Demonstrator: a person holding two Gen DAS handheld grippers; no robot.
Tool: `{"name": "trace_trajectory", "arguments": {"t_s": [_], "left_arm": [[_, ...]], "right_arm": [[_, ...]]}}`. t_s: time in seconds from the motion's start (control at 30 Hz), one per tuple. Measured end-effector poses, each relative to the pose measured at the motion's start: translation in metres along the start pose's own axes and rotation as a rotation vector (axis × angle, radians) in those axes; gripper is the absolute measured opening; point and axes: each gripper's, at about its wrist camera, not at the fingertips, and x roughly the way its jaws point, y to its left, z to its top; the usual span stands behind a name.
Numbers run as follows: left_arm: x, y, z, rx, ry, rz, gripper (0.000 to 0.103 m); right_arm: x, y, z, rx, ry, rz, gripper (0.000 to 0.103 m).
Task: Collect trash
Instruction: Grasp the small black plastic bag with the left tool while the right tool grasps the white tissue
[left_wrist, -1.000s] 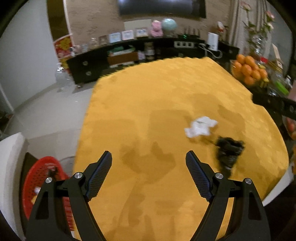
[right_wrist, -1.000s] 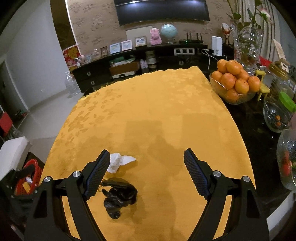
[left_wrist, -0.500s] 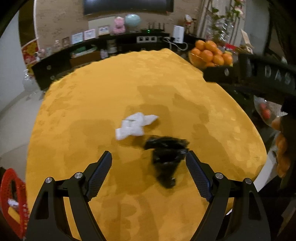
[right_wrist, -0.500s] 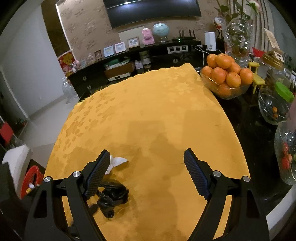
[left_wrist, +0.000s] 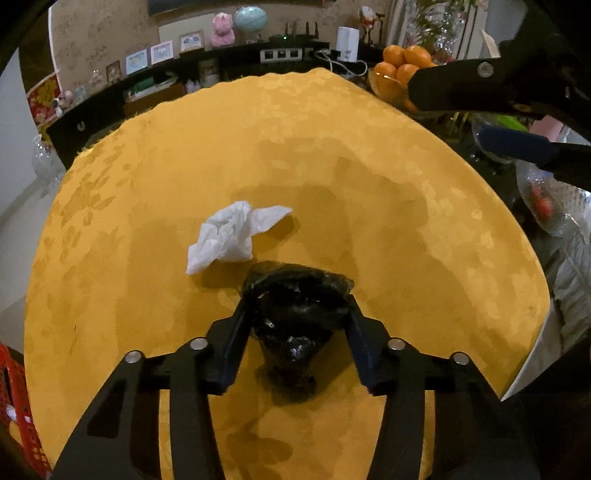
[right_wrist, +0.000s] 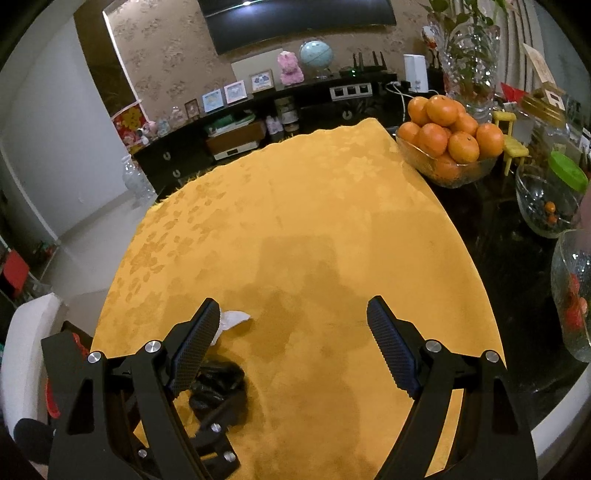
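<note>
A crumpled black plastic bag lies on the yellow tablecloth. My left gripper straddles it, its jaws closing, and both pads press into the bag's sides. Just beyond the bag, to the left, lies a crumpled white tissue. In the right wrist view the black bag and the tissue sit behind my right gripper's left finger. The right gripper hovers open over bare cloth with nothing between its fingers.
A glass bowl of oranges stands at the cloth's far right corner, with glass jars and a vase along the dark tabletop on the right. A red basket sits low at the left, beside the table.
My left gripper moved right and down over the black bag, and its jaws have narrowed onto it. The right gripper has barely moved.
</note>
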Motion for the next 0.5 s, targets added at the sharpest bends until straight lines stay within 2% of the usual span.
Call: {"name": "trace_trajectory", "arguments": {"t_s": [0.03,0.1,0.27,0.5], "left_arm": [[0.0,0.001,0.0,-0.003,-0.001,0.0,0.04],[-0.004,0.006,0.0,-0.014,-0.002,-0.004,0.037],[-0.024,0.032,0.003,-0.087,-0.036,0.007,0.036],[-0.068,0.097,-0.001,-0.236,-0.112,0.109,0.036]], "right_arm": [[0.001,0.0,0.0,0.001,0.002,0.001,0.079],[0.002,0.002,0.0,-0.001,0.005,0.006,0.079],[0.005,0.006,0.0,-0.016,-0.003,0.02,0.079],[0.024,0.015,-0.001,-0.017,0.034,0.048,0.079]]}}
